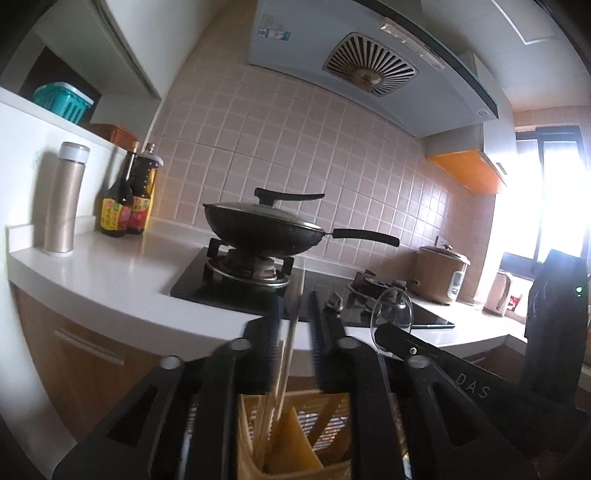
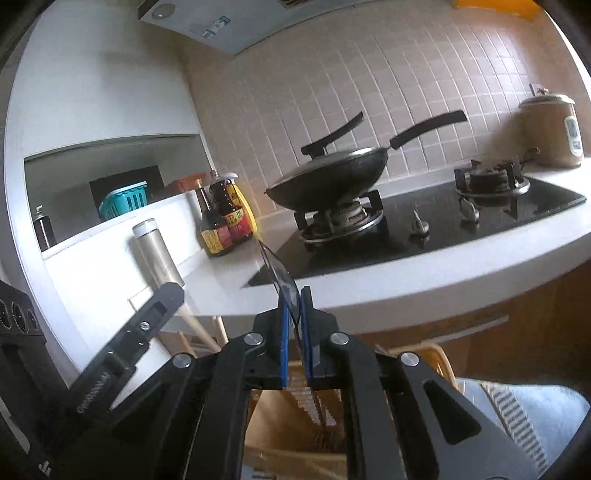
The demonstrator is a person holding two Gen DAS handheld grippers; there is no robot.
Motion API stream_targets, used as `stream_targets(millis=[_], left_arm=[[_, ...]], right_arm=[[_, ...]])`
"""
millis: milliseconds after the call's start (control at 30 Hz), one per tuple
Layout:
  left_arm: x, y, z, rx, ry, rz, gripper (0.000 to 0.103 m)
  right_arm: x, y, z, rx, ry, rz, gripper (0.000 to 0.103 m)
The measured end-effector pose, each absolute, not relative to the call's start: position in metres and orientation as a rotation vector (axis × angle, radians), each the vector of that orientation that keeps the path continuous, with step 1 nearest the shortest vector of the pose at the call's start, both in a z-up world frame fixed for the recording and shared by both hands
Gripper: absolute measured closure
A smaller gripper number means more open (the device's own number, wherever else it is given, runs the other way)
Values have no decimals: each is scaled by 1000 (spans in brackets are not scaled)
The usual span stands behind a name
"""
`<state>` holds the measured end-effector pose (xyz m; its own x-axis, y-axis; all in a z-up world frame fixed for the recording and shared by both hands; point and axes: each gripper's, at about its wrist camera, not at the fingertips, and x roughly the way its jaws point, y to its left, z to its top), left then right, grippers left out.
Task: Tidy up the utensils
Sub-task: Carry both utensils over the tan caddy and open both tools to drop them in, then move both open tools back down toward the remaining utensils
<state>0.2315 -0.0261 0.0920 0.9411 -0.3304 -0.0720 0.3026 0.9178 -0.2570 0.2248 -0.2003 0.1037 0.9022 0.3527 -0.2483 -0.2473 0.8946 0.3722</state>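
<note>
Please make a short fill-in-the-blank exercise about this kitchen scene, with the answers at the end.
1. The black wok on the stove is covered by a ___.
2. The clear utensil is clamped in the ___ hand-held gripper.
3. Beside the metal flask stand ___ dark sauce bottles.
Missing words: lid; right; two.

The letters "DAS" stand in pale print on the black arm of the right gripper [image 1: 469, 376], seen from the left wrist view. The yellow-and-red labels on the two dark glass sauce bottles [image 2: 225, 225] and the sticker on the pale blue range hood [image 1: 275, 33] carry print too small to read
</note>
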Motion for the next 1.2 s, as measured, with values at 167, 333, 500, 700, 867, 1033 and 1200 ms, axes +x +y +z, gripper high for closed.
stream_targets(millis=[167, 333, 500, 700, 867, 1033, 1200], left_arm=[[214, -18, 94, -236, 136, -325, 77], [194, 2, 103, -279, 184, -345, 76], [160, 22, 115, -311, 189, -362, 74], [124, 24, 135, -266, 239, -419, 66], [131, 3, 119, -210, 465, -576, 65], [160, -20, 69, -163, 732, -570, 65], [205, -39, -1, -191, 1017, -556, 67]], right_arm=[[206, -207, 107, 351, 345, 323, 91], [175, -211, 119, 327, 365, 306, 67], [146, -220, 132, 347, 452, 320, 67], [123, -217, 135, 223, 701, 280, 67], [123, -219, 98, 154, 953, 290, 58], [126, -226, 44, 194, 1163, 304, 58], [129, -226, -1, 196, 1290, 302, 68]])
